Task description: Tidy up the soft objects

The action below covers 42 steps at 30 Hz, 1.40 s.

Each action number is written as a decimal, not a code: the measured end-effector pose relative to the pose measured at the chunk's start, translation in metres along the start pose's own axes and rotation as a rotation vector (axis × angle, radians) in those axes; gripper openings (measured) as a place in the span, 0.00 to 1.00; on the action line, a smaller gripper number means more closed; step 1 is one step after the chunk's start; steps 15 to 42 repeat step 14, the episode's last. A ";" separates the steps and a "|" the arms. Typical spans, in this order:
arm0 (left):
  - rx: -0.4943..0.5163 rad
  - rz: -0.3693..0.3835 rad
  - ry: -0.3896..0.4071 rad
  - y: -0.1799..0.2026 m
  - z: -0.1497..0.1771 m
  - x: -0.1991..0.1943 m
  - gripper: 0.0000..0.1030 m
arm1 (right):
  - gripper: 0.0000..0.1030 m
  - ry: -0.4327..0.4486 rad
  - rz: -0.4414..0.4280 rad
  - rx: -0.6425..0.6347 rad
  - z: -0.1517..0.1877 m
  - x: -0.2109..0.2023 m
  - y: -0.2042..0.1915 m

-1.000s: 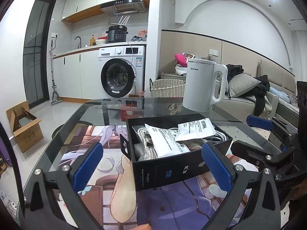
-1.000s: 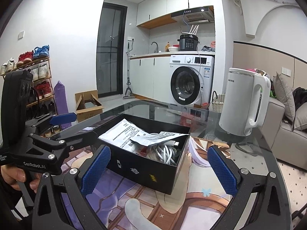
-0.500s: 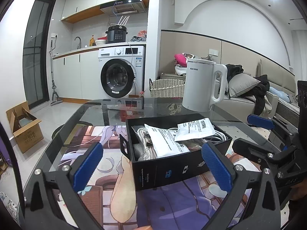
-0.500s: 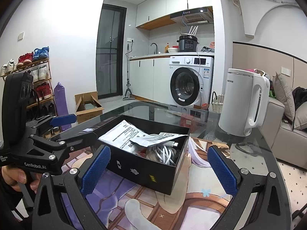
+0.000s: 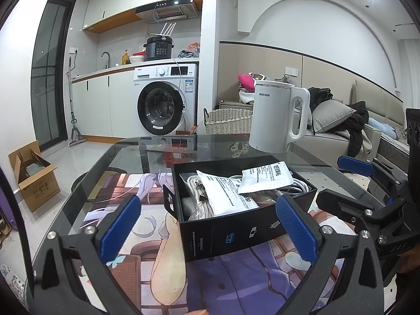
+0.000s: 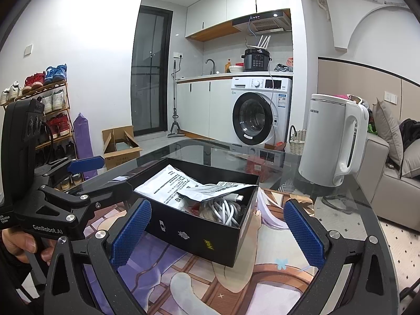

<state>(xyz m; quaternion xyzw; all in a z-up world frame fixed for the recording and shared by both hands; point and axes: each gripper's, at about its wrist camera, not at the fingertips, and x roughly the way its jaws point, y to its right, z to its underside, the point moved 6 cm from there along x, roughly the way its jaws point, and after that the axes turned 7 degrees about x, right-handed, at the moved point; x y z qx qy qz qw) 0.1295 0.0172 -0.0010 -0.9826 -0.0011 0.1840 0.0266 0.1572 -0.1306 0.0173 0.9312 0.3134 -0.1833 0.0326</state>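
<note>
One black box (image 5: 244,225) sits on the glass surface (image 5: 210,147), on top of a printed mat (image 5: 162,270), and it is open at the top. Inside, two white paper packets: a large one (image 5: 225,197) lying flat, and a smaller one (image 5: 265,177) resting partly over it. Beside them, one coil of white cable (image 6: 225,210) is bunched in the box's corner, plus a greyish bundle (image 5: 195,197) at the other end — what that one is, I can't tell.

Two claws are in play. The left claw (image 5: 207,225) is spread wide, its two blue pads (image 5: 119,227) well apart, with the box's near wall sitting between them and neither pad touching it. It holds nothing. The right claw (image 6: 215,229) is spread wide too, empty, pads flanking the box's corner without contact. Each claw also shows from the other's camera, off to the side of the box. A hand (image 6: 23,241) grips the left one's handle.

Behind the box stands one white kettle (image 5: 278,116), upright on the surface, well apart from the box. Further back: one washing machine (image 5: 165,99), one wicker basket (image 5: 228,120), one open cardboard carton (image 5: 34,178) on the floor.
</note>
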 end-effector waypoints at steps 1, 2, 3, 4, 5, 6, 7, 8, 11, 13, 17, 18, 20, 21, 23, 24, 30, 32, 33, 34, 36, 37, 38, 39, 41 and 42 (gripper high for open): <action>0.000 -0.001 0.000 0.000 0.000 0.000 1.00 | 0.99 0.000 0.000 0.001 0.000 0.000 0.000; -0.001 0.000 0.000 0.000 0.000 0.000 1.00 | 0.99 0.000 0.000 0.000 0.000 0.000 0.000; -0.001 0.000 0.001 0.000 0.000 0.000 1.00 | 0.99 0.001 0.000 0.000 0.000 0.000 0.000; -0.001 0.000 0.000 0.000 0.000 0.000 1.00 | 0.99 0.000 -0.001 -0.001 0.000 0.000 0.000; -0.001 0.000 0.000 0.000 0.000 0.000 1.00 | 1.00 0.000 0.000 0.000 0.000 0.000 0.000; -0.001 0.000 0.001 0.000 0.000 0.000 1.00 | 1.00 0.001 0.000 0.000 0.000 0.000 0.000; -0.001 0.001 0.001 0.000 0.000 0.000 1.00 | 1.00 0.001 -0.001 0.000 0.000 0.000 0.000; 0.000 0.000 0.000 0.000 0.000 0.000 1.00 | 0.99 0.000 0.000 0.000 0.000 0.000 0.000; -0.002 0.000 0.000 0.000 0.000 0.000 1.00 | 0.99 0.000 -0.001 0.000 0.000 0.000 0.000; -0.004 0.000 0.000 0.000 0.000 0.000 1.00 | 0.99 -0.001 -0.002 0.001 0.000 0.000 0.000; -0.007 -0.002 0.000 -0.001 0.000 0.000 1.00 | 0.99 0.000 -0.001 0.001 0.000 0.000 0.000; -0.007 -0.002 0.000 -0.001 0.000 0.000 1.00 | 0.99 0.000 -0.001 0.001 0.000 0.000 0.000; -0.007 -0.002 0.000 -0.001 0.000 0.000 1.00 | 0.99 0.000 -0.001 0.001 0.000 0.000 0.000; -0.007 -0.002 0.000 -0.001 0.000 0.000 1.00 | 0.99 0.000 -0.001 0.001 0.000 0.000 0.000; -0.007 -0.002 0.000 -0.001 0.000 0.000 1.00 | 0.99 0.000 -0.001 0.001 0.000 0.000 0.000; -0.007 -0.002 0.000 -0.001 0.000 0.000 1.00 | 0.99 0.000 -0.001 0.001 0.000 0.000 0.000; -0.007 -0.002 0.000 -0.001 0.000 0.000 1.00 | 0.99 0.000 -0.001 0.001 0.000 0.000 0.000; -0.007 -0.002 0.000 -0.001 0.000 0.000 1.00 | 0.99 0.000 -0.001 0.001 0.000 0.000 0.000; -0.007 -0.002 0.000 -0.001 0.000 0.000 1.00 | 0.99 0.000 -0.001 0.001 0.000 0.000 0.000; -0.007 -0.002 0.000 -0.001 0.000 0.000 1.00 | 0.99 0.000 -0.001 0.001 0.000 0.000 0.000; -0.007 -0.002 0.000 -0.001 0.000 0.000 1.00 | 0.99 0.000 -0.001 0.001 0.000 0.000 0.000; -0.007 -0.002 0.000 -0.001 0.000 0.000 1.00 | 0.99 0.000 -0.001 0.001 0.000 0.000 0.000; -0.007 -0.002 0.000 -0.001 0.000 0.000 1.00 | 0.99 0.000 -0.001 0.001 0.000 0.000 0.000; -0.007 -0.002 0.000 -0.001 0.000 0.000 1.00 | 0.99 0.000 -0.001 0.001 0.000 0.000 0.000; -0.007 -0.002 0.000 -0.001 0.000 0.000 1.00 | 0.99 0.000 -0.001 0.001 0.000 0.000 0.000; -0.007 -0.002 0.000 -0.001 0.000 0.000 1.00 | 0.99 0.000 -0.001 0.001 0.000 0.000 0.000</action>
